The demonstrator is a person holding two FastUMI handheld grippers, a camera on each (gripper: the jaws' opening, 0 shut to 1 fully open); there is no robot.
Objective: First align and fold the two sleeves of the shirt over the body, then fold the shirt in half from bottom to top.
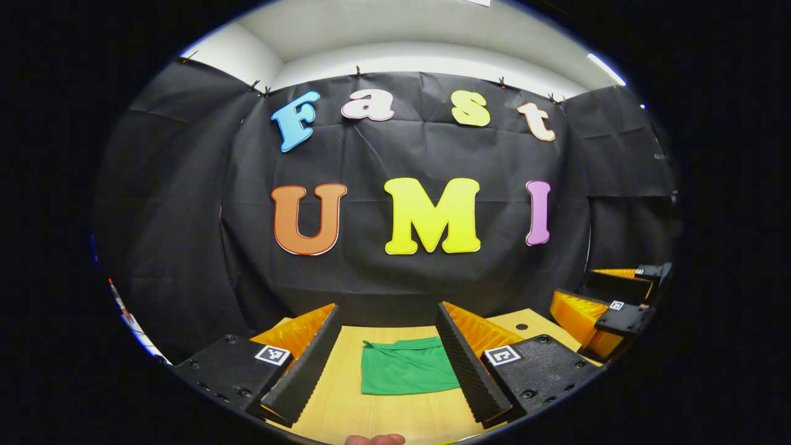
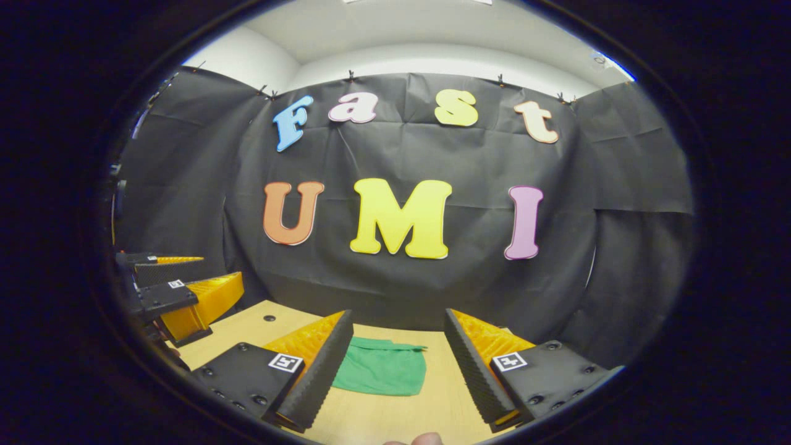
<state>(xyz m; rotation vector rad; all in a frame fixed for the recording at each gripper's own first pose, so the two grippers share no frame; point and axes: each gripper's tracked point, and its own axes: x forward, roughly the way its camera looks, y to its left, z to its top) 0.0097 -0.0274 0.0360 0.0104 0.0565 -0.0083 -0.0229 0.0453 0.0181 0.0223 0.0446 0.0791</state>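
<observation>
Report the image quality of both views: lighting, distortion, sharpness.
Left gripper view: even light, strong fisheye bowing of the table edge; the green shirt is sharp, with no glare. Right gripper view: the same bowing, the shirt crisp, dimmer toward the rim where the other tongs sit.

A recording booth: black cloth (image 1: pixel 401 272) clipped up as walls around a bare wooden table (image 1: pixel 346 408), white ceiling (image 1: pixel 395 31) above
</observation>
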